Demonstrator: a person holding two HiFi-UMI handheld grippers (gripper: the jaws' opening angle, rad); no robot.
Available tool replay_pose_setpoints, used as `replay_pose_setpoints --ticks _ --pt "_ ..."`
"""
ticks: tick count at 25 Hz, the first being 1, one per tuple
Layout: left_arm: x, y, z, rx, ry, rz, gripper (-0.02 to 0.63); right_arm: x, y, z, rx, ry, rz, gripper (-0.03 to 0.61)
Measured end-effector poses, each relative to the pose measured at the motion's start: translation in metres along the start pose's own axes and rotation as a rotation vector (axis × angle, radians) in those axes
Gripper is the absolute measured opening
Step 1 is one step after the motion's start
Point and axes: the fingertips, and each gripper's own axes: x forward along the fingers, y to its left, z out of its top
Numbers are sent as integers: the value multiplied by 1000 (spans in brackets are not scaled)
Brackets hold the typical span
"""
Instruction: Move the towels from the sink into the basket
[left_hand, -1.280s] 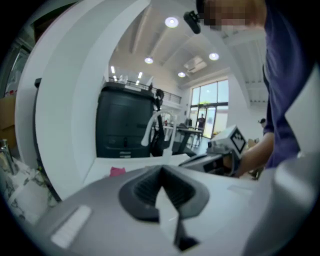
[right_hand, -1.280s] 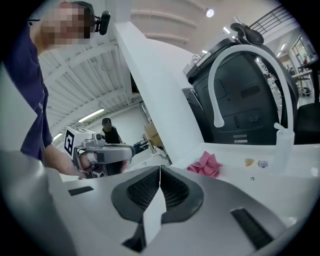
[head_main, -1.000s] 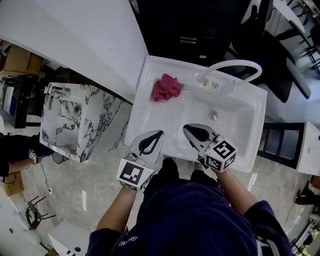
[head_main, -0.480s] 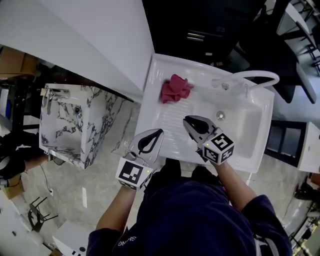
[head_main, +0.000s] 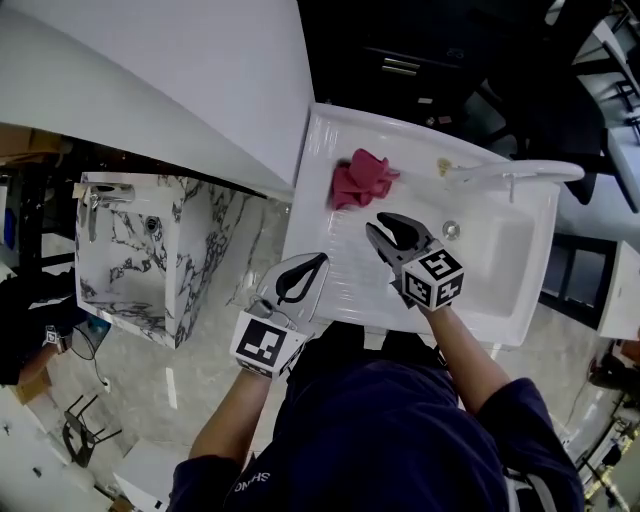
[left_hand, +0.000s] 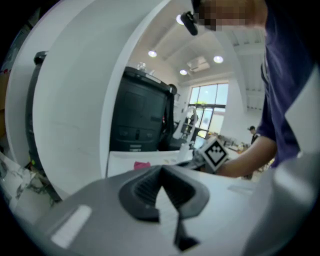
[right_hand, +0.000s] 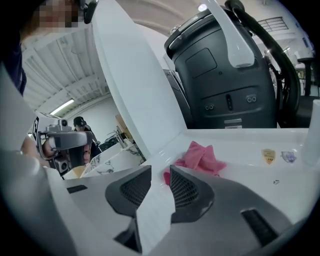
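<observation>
Your right gripper (head_main: 380, 224), jaws just opening and empty, points at the pink towel (head_main: 360, 178) lying at eleven o'clock from it in the sink (head_main: 500, 300), spread for a pinch. Your left gripper (head_main: 320, 259) hangs back, jaws seemingly pressed together.

Towel (head_main: 360, 178): pink, crumpled in one heap.
Place: on the ribbed left side of the white sink (head_main: 485, 265), near its far corner.
</observation>
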Motion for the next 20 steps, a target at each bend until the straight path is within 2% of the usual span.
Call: replay_pose_setpoints --ticks 5,13,20 --pt "1 11 -2 3 5 -10 3 21 -10 -3 5 11 -29 135" --pt "4 28 5 -8 -7 -2 2 54 -50 -16 32 60 -142 254" --pt "0 39 2 -14 0 -5 3 75 -73 -23 40 99 -195 299"
